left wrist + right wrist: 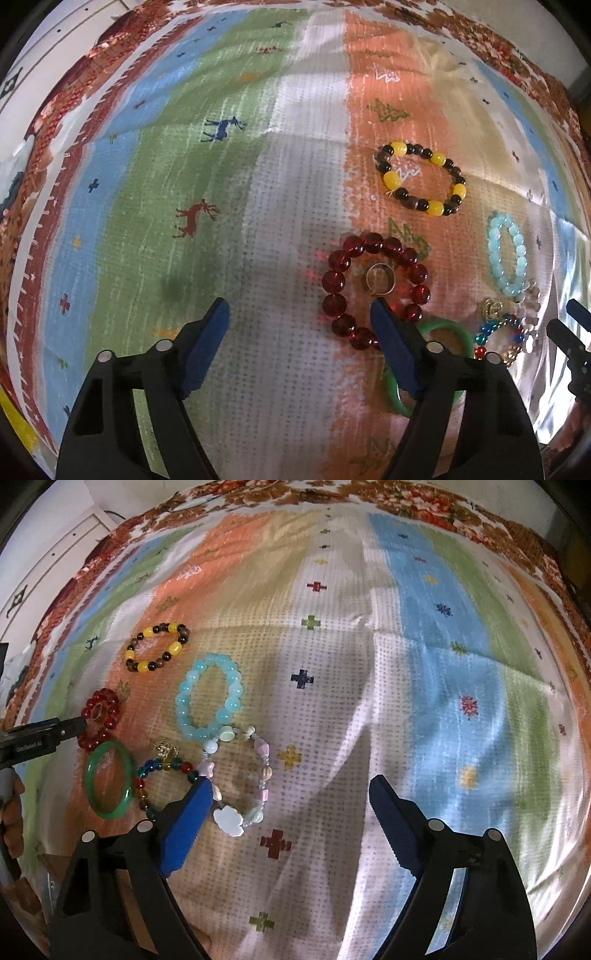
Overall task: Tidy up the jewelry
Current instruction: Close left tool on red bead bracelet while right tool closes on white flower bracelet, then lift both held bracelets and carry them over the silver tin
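Several bracelets lie on a patterned cloth. The red bead bracelet [373, 291] rings a small metal ring [379, 278]. Beyond it lies a yellow and black bracelet [421, 179], with a light blue one [506, 258] to the right. A green bangle [448, 328] and a multicolour bead bracelet [496, 326] lie near. My left gripper [299, 314] is open, its right finger over the red bracelet's edge. In the right wrist view, my right gripper [291, 790] is open above a pastel shell bracelet [240, 775], beside the light blue bracelet [208, 701], green bangle [107, 779] and red bracelet [99, 718].
The cloth [424, 664] covers the whole surface, with a floral border at the far edge [406, 498]. A white wall or cabinet [55, 554] stands at the back left. The left gripper's finger [70, 729] reaches in from the left in the right wrist view.
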The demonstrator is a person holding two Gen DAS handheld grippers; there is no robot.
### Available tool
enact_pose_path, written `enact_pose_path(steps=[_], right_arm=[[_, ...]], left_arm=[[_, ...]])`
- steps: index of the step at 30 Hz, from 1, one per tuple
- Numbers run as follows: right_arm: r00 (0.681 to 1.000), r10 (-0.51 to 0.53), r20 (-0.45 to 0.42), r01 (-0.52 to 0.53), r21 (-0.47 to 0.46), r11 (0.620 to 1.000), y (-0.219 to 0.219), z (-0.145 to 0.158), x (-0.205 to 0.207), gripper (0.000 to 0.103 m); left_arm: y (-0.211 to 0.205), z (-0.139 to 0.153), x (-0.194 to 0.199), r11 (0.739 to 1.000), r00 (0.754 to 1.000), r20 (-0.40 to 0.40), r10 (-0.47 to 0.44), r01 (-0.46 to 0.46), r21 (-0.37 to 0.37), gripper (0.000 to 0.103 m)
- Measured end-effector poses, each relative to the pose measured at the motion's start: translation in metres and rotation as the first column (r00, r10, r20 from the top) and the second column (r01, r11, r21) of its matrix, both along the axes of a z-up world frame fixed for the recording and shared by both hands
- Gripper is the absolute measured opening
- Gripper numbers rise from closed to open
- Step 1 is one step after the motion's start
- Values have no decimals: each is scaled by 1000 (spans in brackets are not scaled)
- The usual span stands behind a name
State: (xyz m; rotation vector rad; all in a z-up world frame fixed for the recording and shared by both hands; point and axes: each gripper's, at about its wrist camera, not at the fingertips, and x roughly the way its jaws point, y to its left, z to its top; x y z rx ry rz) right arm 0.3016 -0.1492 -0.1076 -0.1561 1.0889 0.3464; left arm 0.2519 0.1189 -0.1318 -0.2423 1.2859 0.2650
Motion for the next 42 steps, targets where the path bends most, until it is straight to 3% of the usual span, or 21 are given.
enact_pose_path(steps=[7,14,19,22,23,24,29,33,42], right_arm=[[1000,2,-27,-2,-25,1000,7,-13,8,67],[1000,0,-24,-1,-63,998,11,-20,11,56],[1000,-7,-26,5,-67,998,8,-20,14,39],[1000,13,-28,-15,-65,998,7,-19,11,29],[999,21,-29,-22,-58,998,7,-19,11,21],[999,26,-31,-28,-49,998,7,-18,10,9],[998,61,-8,-61,-36,997,12,-14,2,9],[997,82,17,-81,-31,996,16,-7,-3,9],[993,105,58,-105,-14,994,19,14,-15,9]], left_arm=[[0,-3,1,1000,1000,-5,-10,10,8,65],[-1,-5,1,1000,1000,-2,-23,23,8,61],[-3,-5,0,999,999,-3,-37,37,21,47],[-1,-6,-1,999,999,-2,-41,41,18,32],[-1,-6,-1,999,999,2,-44,44,5,21],[0,-6,-1,999,999,5,-45,45,-11,15],[6,-3,-3,999,999,19,-31,32,-31,13],[15,10,-7,1000,999,50,2,-3,25,13],[11,35,-9,998,991,132,15,-7,-61,13]])
